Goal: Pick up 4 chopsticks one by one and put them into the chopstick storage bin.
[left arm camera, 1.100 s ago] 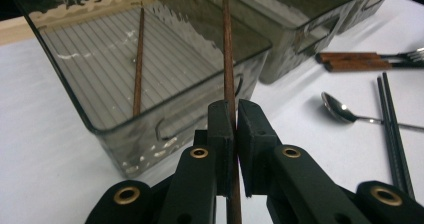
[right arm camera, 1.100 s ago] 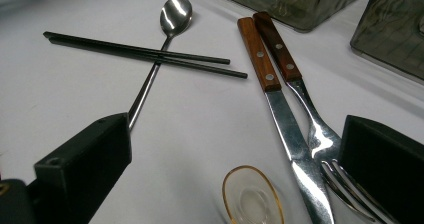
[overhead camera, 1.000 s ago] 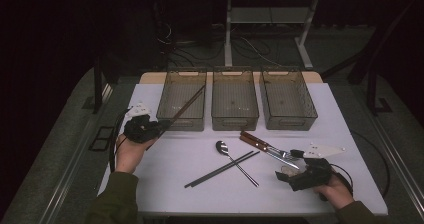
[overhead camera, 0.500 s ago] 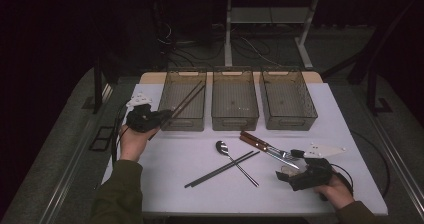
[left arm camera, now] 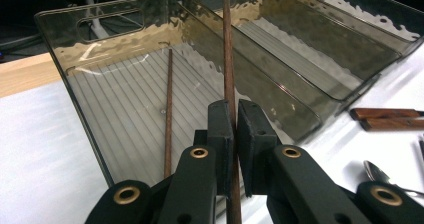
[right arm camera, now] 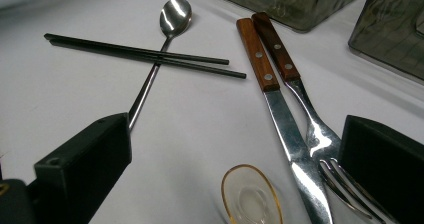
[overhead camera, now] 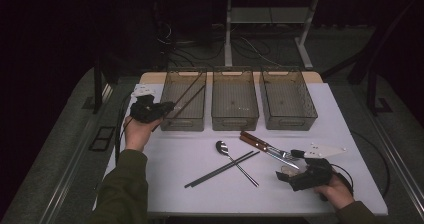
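My left gripper [overhead camera: 167,105] is at the near left corner of the left bin [overhead camera: 182,124], shut on a brown chopstick [overhead camera: 189,96] that slants over that bin. The left gripper view has the jaws of my left gripper [left arm camera: 235,119] pressed on the chopstick [left arm camera: 228,59], above the bin [left arm camera: 90,49] where a second brown chopstick [left arm camera: 168,109] lies flat. My right gripper [overhead camera: 287,174] rests open on the table by the fork [overhead camera: 280,154]. In the right gripper view my right gripper [right arm camera: 235,154] has wide jaws around a small glass dish [right arm camera: 250,194] and the fork's tines [right arm camera: 345,184].
Two more smoky bins, the middle [overhead camera: 235,118] and the right [overhead camera: 290,120], stand in a row with the left one. A wood-handled knife [right arm camera: 272,94], a spoon [right arm camera: 160,49] and a pair of black chopsticks [right arm camera: 145,54] lie on the white table [overhead camera: 175,159].
My left hand has carried the brown chopstick farther away from the person, up to the left bin's near corner. The right hand has stayed in place.
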The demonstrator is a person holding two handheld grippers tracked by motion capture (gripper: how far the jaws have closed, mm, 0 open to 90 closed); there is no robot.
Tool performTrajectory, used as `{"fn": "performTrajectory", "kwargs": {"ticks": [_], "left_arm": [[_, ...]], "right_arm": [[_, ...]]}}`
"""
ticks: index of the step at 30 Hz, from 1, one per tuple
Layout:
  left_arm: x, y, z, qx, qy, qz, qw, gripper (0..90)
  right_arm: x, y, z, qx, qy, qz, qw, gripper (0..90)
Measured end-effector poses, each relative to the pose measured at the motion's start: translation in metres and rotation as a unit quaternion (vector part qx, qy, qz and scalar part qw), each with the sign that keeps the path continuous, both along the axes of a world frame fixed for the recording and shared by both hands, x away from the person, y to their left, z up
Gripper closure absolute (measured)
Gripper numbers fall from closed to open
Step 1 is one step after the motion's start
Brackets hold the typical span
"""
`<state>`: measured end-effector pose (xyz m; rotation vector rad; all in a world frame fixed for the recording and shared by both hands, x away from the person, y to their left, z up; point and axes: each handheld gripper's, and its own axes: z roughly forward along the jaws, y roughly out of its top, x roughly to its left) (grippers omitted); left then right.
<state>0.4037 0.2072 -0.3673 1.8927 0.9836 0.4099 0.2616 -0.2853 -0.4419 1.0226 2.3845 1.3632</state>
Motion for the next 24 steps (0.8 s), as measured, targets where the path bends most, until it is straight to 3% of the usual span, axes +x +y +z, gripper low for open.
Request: {"fn": "performTrajectory", "kwargs": {"ticks": [17, 24], "left_arm": [[0.039, -0.013, 0.005, 0.004, 0.013, 0.023, 0.9996, 84.7], [0.052, -0.024, 0.004, 0.023, 0.017, 0.023, 0.9993, 84.8]], "right_arm": [[-0.002, -0.001, 0.001, 0.002, -0.002, -0.003, 1.0000, 0.6], [-0.002, -0.001, 0.001, 0.004, -0.001, -0.001, 1.0000, 0.6]]}}
